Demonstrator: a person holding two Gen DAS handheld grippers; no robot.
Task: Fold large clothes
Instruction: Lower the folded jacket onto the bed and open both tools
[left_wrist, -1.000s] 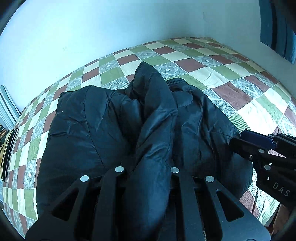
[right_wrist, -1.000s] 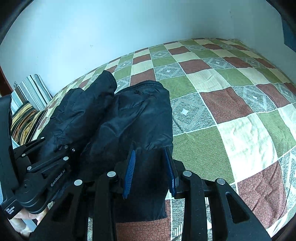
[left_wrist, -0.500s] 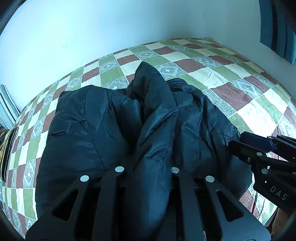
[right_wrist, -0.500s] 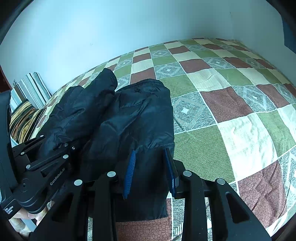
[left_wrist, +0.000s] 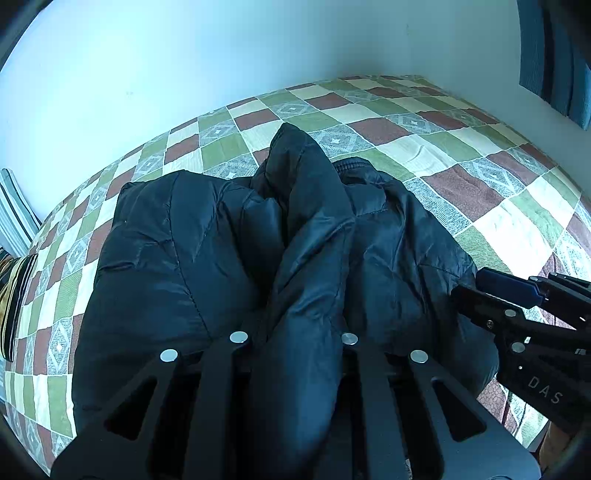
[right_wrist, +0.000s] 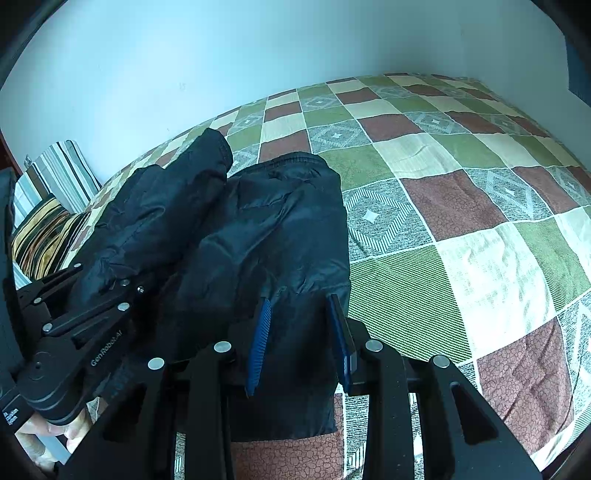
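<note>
- The black puffer jacket (left_wrist: 229, 266) is bunched up on the checked bedspread (left_wrist: 461, 162), near the edge closest to the cameras.
- Left gripper (left_wrist: 295, 343) is clamped on a puffy ridge of it; right gripper (right_wrist: 299, 339) pinches the hem edge between its blue pads (right_wrist: 260, 332).
- Looks light and squishy, but that shiny shell is probably slippery, so I'd grab seams or hems rather than the padding.

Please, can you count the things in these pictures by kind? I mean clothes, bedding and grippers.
Clothes: 1, the black puffer jacket
Bedcovers: 1, the checked quilt
Striped pillows: 2, the grey-striped pillow and the yellow-striped pillow
Grippers: 2, the left gripper and the right gripper, each shut on the jacket
Total: 6
</note>
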